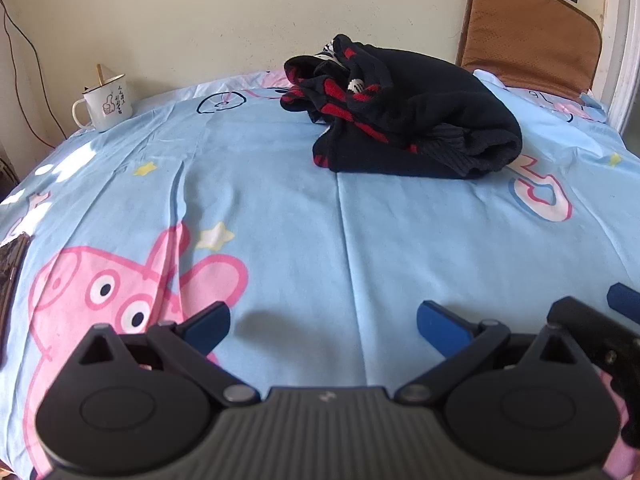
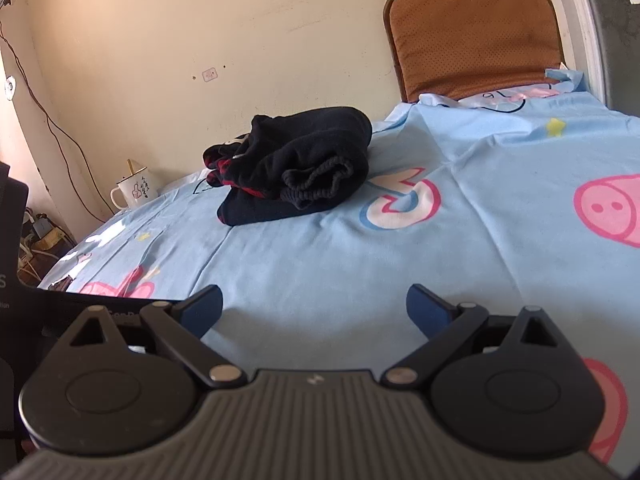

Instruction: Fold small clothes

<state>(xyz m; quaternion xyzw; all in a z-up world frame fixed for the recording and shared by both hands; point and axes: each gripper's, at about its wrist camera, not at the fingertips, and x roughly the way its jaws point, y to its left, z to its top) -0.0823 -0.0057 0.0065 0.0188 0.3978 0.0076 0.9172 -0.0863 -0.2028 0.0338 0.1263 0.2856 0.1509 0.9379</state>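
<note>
A small dark navy knitted garment with red pattern (image 1: 408,120) lies bunched in a heap on the far part of the light blue cartoon sheet (image 1: 300,208). It also shows in the right wrist view (image 2: 296,168), with a ribbed cuff facing me. My left gripper (image 1: 324,326) is open and empty, low over the sheet, well short of the garment. My right gripper (image 2: 314,312) is open and empty, also short of the garment. The right gripper's body shows at the right edge of the left wrist view (image 1: 600,332).
A white enamel mug (image 1: 106,104) with a stick in it stands at the far left edge by the wall; it also shows in the right wrist view (image 2: 134,192). A brown chair back (image 1: 532,36) stands behind the far right edge. Cables hang down the left wall (image 2: 60,136).
</note>
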